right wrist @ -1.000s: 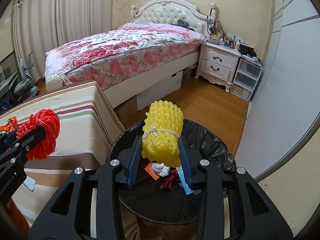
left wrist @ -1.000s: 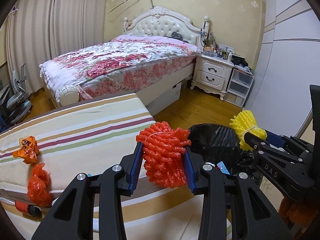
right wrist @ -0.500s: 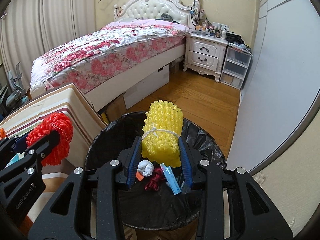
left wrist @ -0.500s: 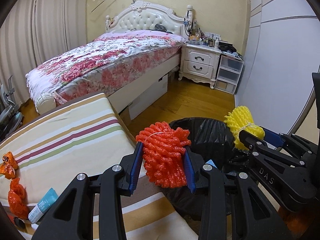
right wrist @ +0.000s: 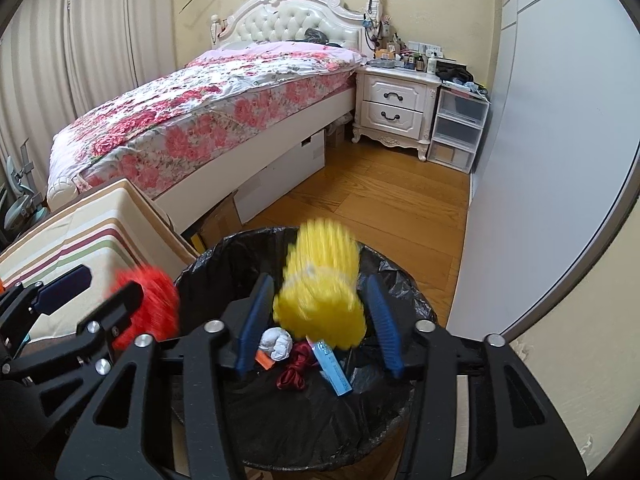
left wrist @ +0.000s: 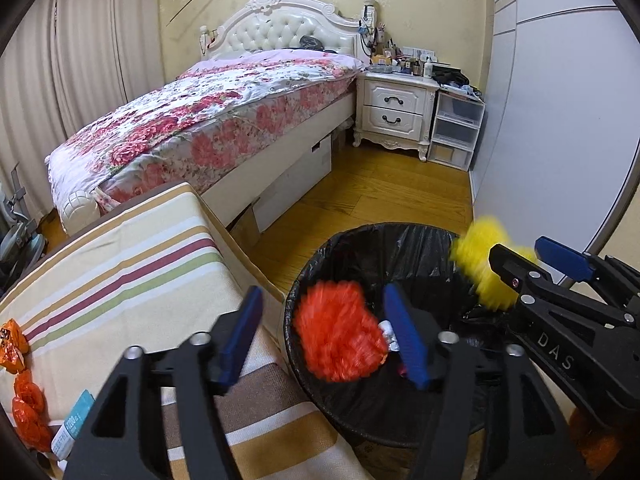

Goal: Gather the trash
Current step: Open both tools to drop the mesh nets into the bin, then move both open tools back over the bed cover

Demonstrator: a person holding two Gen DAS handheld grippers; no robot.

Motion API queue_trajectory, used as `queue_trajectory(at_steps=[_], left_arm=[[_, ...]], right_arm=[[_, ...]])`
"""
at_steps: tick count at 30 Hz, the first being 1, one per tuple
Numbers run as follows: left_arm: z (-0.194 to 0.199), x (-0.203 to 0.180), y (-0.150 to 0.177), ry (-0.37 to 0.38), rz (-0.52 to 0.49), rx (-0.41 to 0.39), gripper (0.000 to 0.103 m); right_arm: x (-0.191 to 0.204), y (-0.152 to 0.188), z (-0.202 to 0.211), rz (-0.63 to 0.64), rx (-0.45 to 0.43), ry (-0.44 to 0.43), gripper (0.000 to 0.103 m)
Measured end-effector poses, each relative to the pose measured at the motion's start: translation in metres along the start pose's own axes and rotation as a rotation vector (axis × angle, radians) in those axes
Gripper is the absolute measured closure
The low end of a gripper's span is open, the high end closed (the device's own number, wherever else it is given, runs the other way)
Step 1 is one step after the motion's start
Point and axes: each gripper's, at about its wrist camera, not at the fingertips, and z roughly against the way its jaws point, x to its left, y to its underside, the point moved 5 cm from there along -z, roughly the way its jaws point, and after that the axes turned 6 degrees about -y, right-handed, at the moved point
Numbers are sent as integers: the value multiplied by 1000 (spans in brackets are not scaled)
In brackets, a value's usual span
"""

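I have both grippers poised over the trash bin [right wrist: 304, 420] because this is the drop: each piece needs to fall straight into the black liner rather than onto the floor or the striped surface [left wrist: 132, 264] beside it. The left gripper [left wrist: 326, 338] has its jaws opening, and the orange foam net [left wrist: 340, 332] sits blurred between them, clear of the left pad and at most brushing the right one, so I judge it is already released and falling above the near-left rim. The right gripper [right wrist: 318, 322] is opening too; the yellow foam net [right wrist: 322, 292] is smeared with motion between its jaws with a gap on both sides, over the middle of the bin. Its long axis runs roughly away from me along the fingers, wider bunched end nearest, narrower end pointing toward the far rim. The orange one reads as a rounded clump, so I cannot tell its axis. Below lie a white wad [right wrist: 276, 342], a red ribbon [right wrist: 294, 370] and a blue tube [right wrist: 332, 368]. More orange wrappers [left wrist: 24, 396] wait on the surface.
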Motion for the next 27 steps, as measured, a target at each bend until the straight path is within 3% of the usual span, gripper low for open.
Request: queue_trajectory(at_steps=[3,16,27], left_arm=[[0,2,1,-13,2,-1,30],[23,31,10,-60,63,-5,27],[65,85,34,-150,137,-16,27]], right_arm=[[-3,-1,1,-9,-2,7,48],[6,-2,8,-9,-4,-20,42],[65,13,22,73,33,-155,42]])
